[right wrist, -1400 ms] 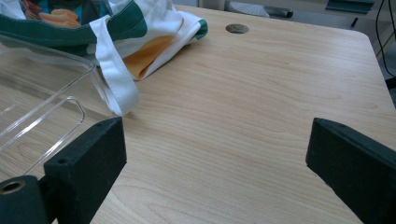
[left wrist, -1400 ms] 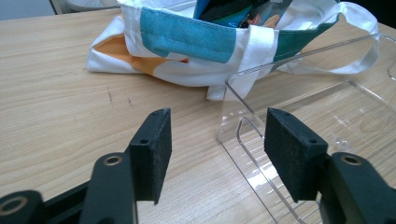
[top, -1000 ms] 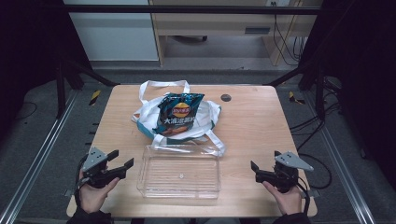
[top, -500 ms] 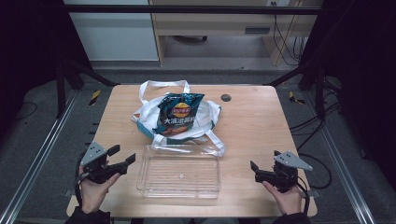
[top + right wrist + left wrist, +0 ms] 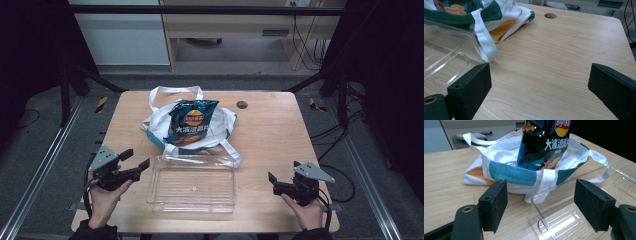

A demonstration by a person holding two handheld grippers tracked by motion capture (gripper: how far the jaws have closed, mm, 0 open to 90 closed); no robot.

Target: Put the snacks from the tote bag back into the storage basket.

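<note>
- High view: the clear tray [image 5: 191, 183] is sitting near the counter [image 5: 280, 135] front edge, touching the tote bag [image 5: 160, 122] holding a chip bag [image 5: 190, 122]; bare wood lies right.
- Left gripper view: the left gripper [image 5: 540, 207] fingers are standing wide apart, empty, framing the tray's corner.
- Right gripper view: the right gripper [image 5: 539, 87] fingers are gaping, empty, over bare wood.

The lower part of the chip bag [image 5: 191, 122] sits inside the white tote bag [image 5: 155, 122], so its bottom is hidden. In the left gripper view the top of the chip bag [image 5: 544, 142] is cut off by the upper edge, and the clear plastic tray [image 5: 564, 212] runs out at the bottom and right edges. In the right gripper view the tray [image 5: 441, 62] is cut at the left edge, and only a corner of the tote bag [image 5: 499, 15] is seen. The small dark round spot [image 5: 242, 104] on the table [image 5: 280, 125] is too small to identify. Both forearms leave the high view at the bottom edge.
</note>
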